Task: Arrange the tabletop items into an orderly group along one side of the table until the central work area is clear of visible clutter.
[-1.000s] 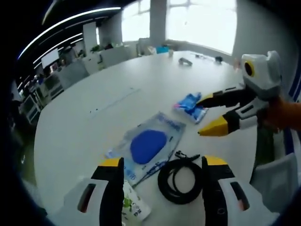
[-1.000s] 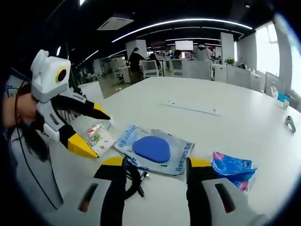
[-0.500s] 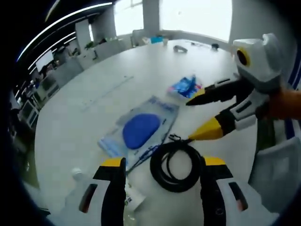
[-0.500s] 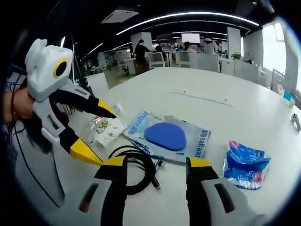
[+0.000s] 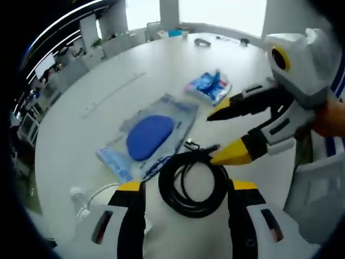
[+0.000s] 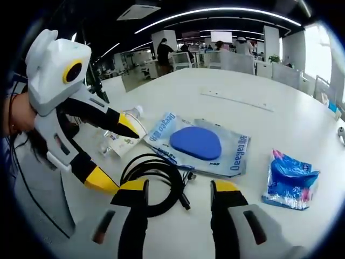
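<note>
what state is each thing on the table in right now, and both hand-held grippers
left hand-held gripper: open, jaws either side of the cable coil, holding nothing
right hand-held gripper: open, empty, over the coil's edge
black cable: coiled, lying flat, plug end loose
clear pouch: flat on the table, blue oval inside
blue packet: crumpled, lying apart from the pouch
plastic bottle: on its side, cap on

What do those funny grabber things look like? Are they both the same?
Yes, they match. The right tool and the left tool each have a white body, black jaws ending in pointed yellow tips, and a yellow ring on top. Each tool's own view shows white jaw bases with dark slots and yellow caps.
</note>
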The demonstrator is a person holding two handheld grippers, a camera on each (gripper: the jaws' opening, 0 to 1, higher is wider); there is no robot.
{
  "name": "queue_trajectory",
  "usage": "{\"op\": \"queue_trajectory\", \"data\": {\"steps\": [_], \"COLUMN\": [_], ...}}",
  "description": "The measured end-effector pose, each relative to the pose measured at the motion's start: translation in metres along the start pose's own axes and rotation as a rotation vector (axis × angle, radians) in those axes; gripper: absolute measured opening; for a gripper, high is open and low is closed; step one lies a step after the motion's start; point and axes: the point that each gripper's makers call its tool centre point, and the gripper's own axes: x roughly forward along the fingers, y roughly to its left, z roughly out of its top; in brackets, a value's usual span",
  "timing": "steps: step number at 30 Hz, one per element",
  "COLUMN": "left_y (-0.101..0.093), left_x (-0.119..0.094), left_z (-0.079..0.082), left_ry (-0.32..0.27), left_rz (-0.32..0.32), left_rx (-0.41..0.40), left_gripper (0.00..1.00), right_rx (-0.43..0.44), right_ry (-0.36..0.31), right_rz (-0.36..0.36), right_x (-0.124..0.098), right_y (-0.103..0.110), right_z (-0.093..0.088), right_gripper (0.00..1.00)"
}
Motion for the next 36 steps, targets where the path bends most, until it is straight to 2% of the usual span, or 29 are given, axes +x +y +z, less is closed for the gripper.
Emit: {"op": "queue_trajectory", "data": {"steps": [11, 16, 30, 31, 36], "left_y": [0.001, 0.004, 0.006, 0.004, 0.004], "left_x": [0.018, 0.023, 0.034, 0.036, 0.039], "left_z": [-0.005, -0.004, -0.019, -0.020, -0.026], "left_ry": [0.055, 0.058, 0.125, 0.126, 0.157], "left_rz": [-0.007, -0.012, -0.001, -0.010, 0.000], "left_rx": [-0.031, -0.059, -0.043, -0.058, -0.034], "left_gripper": [0.56, 0.55, 0.48, 0.48, 0.46], "right_rx": [0.015, 0.016, 0.014, 0.014, 0.003], "right_ry": [0.032, 0.049, 0.074, 0.080, 0.097], "right_rz": [0.009, 0.010, 0.018, 0.018, 0.018], "right_x": [0.014, 0.017, 0.026, 0.027, 0.029], "right_y": [0.001, 0.001, 0.002, 0.002, 0.002], "right_z": [-0.010, -0.015, -0.019, -0.020, -0.022], "right_gripper": [0.40, 0.38, 0.35, 0.35, 0.29]}}
